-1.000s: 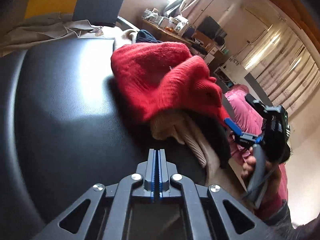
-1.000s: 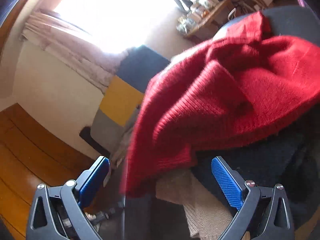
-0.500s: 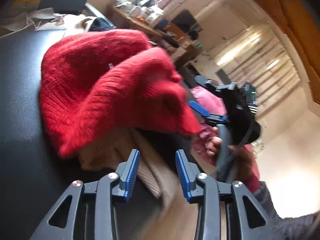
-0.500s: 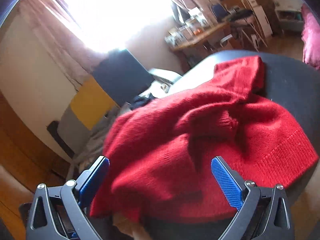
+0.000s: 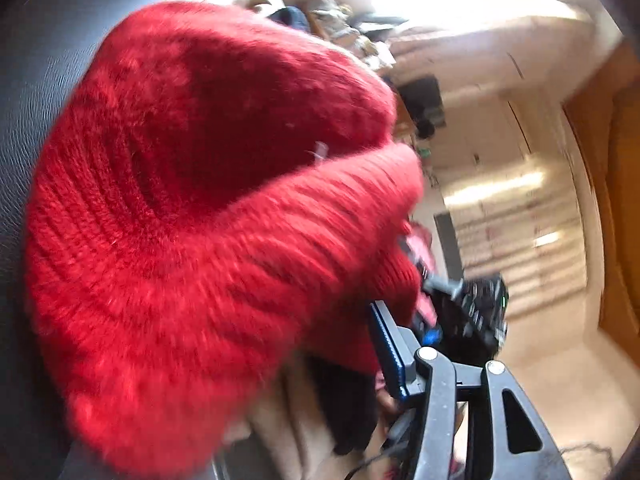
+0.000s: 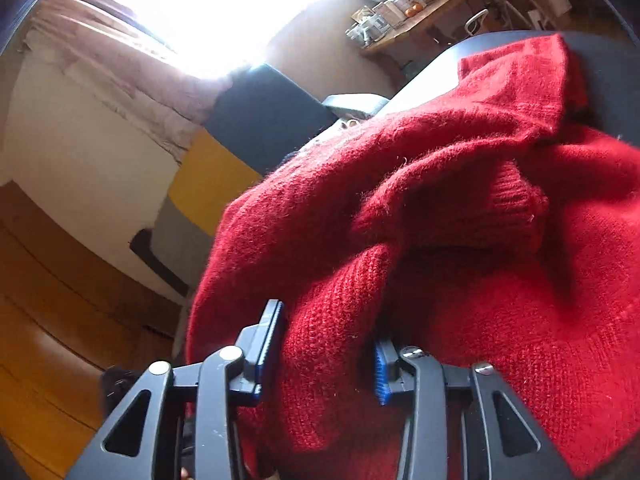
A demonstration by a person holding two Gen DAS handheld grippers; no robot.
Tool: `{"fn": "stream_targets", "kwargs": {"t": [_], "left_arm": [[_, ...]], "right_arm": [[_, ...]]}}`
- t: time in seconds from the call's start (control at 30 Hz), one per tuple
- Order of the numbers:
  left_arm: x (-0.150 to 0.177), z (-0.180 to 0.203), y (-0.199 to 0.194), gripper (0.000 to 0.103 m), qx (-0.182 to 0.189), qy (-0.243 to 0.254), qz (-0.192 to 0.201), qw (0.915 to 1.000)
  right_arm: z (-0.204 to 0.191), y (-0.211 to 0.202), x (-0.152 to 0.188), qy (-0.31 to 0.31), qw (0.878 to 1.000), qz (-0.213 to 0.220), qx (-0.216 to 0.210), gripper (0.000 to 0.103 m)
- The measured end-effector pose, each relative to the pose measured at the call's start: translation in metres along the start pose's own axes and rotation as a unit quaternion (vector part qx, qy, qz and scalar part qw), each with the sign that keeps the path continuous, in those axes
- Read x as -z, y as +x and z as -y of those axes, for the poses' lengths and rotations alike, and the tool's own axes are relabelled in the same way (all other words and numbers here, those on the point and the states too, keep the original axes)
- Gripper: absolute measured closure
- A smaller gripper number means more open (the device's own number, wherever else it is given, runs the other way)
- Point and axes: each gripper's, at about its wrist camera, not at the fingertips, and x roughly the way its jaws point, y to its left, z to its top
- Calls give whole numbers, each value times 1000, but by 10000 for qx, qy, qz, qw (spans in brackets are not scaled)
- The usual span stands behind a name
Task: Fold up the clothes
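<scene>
Sunlit room, bright window blazing behind, and everything plays out on a black leather surface. Right gripper first: its jaws have just been closing, and a thick fold of the red sweater is bunched between the blue pads, both pressing into the knit, so that's a grip. Over to the left gripper, whose jaws have just been opening: only one blue pad shows, the other is buried behind fuzzy red wool, and the sweater's ribbed hem crowds right into the gap, but whether the pads press on it I can't tell. Beyond that visible pad, the other tool's dark body shows at the sweater's far edge. Under the red knit, beige cloth and a dark garment peek out. Further off, a cluttered wooden desk by the window, and a yellow, grey and dark-blue cushioned block against the pale wall.
</scene>
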Motion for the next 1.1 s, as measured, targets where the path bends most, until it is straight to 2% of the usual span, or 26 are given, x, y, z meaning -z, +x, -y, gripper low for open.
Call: {"fn": "stream_targets", "kwargs": {"t": [0.03,0.07,0.13,0.17,0.23,0.37,0.53,0.6,0.7,0.87,1.1], "left_arm": [[-1,3,1,49,-1,25,20,10000],[-2,6,2,59,-3,50,39,10000],[-4,16,-3,88,-121,216,152,9996],[-5,19,-9,97,-105,226,230,9994],[-7,28,-23,97,-71,316,407,9986],[-7,56,-60,97,108,744,762,9943],[-16,106,-122,97,339,1357,1316,9814],[-12,114,-154,97,400,1548,1542,9750],[-2,122,-205,97,482,1801,1870,9645],[11,157,-271,97,697,2050,2383,9468],[52,195,-372,97,986,2497,3183,9092]], "right_arm": [[-1,1,0,-27,10000,-23,-5,80],[-2,1,0,-65,10000,-52,-1,82],[-13,0,3,-274,9996,-77,-29,83],[-20,-2,4,-418,9991,-73,-23,83],[-31,-5,6,-648,9979,-61,0,86],[-54,-14,6,-803,9964,52,-249,87],[-88,-21,7,-781,9935,231,-796,87],[-105,-26,10,-771,9903,312,-1111,87],[-136,-38,17,-901,9842,433,-1461,87],[-198,-62,23,-1211,9698,643,-2016,87],[-307,-103,37,-2072,9357,877,-2716,87]]}}
